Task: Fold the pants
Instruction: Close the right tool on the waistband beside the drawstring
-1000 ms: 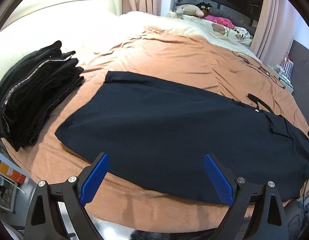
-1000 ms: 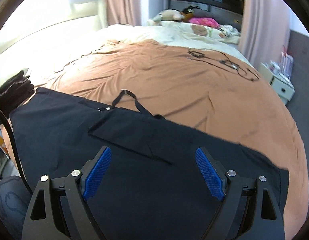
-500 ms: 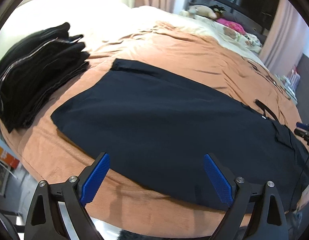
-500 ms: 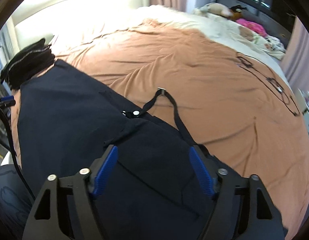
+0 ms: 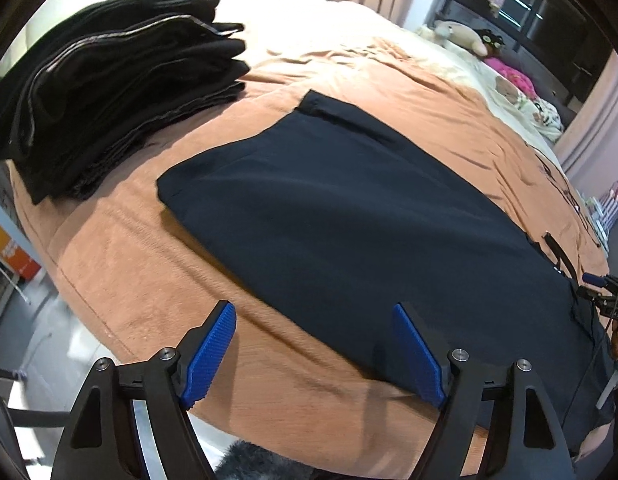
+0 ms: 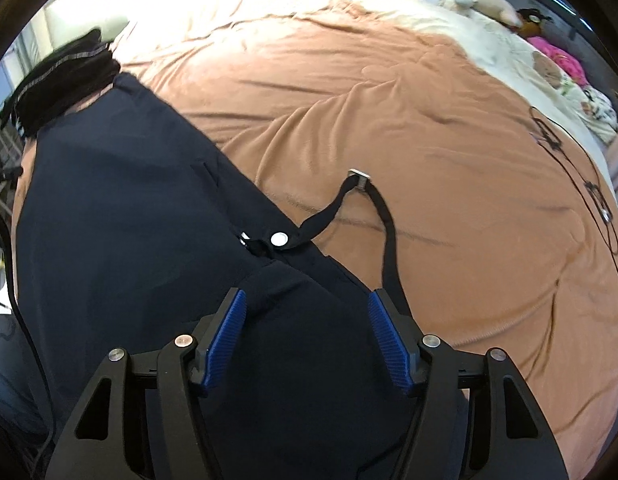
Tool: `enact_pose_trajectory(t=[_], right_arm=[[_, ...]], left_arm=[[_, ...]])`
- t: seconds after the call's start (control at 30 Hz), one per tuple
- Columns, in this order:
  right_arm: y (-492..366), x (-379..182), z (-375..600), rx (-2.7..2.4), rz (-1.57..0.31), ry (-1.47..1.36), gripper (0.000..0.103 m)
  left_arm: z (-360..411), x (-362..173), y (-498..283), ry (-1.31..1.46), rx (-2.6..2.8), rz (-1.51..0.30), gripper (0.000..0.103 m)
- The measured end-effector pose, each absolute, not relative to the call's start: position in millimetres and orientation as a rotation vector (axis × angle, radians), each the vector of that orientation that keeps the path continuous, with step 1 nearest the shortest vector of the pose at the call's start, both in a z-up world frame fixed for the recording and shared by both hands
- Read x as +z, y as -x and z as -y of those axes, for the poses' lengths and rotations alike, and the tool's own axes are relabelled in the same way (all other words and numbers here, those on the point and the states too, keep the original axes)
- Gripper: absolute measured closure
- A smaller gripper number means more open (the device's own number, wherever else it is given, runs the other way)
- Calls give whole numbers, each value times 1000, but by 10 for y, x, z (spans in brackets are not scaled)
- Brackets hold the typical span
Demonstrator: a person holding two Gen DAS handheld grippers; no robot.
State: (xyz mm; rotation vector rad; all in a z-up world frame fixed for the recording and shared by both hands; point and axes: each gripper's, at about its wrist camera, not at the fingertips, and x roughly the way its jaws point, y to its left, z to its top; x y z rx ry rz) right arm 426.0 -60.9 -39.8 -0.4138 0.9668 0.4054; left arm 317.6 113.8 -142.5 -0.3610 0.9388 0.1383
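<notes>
Black gripper frames [image 5: 315, 350] — blue ribbed pads [image 5: 208, 356], silver screws

Matt dark cloth pants [image 5: 349, 216], fuzzy tan blanket [image 5: 149, 280], seemingly metal snap [image 6: 279, 239]

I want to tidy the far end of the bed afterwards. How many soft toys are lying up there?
2 visible: a beige plush on the cream bedding by the dark window, and a dark one with orange right beside it. Others may be hidden among the bedding.
</notes>
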Motion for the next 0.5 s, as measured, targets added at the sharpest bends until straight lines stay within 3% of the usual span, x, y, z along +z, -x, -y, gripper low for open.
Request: enact_pose_trajectory(t=[0.13, 0.37, 0.47, 0.5], right_arm=[[-4434, -482, 524, 443, -1013, 439, 52], [-4611, -682, 393, 478, -1110, 505, 53], [-4632, -699, 343, 513, -1128, 515, 77], [-4618, -704, 308, 504, -1125, 542, 90]], left_arm=[[-1214, -1455, -3159, 383, 152, -943, 21], [-1290, -1480, -3116, 412, 154, -945, 21], [-1318, -1483, -3110, 415, 156, -943, 21], [-1330, -1486, -3105, 417, 157, -943, 21]])
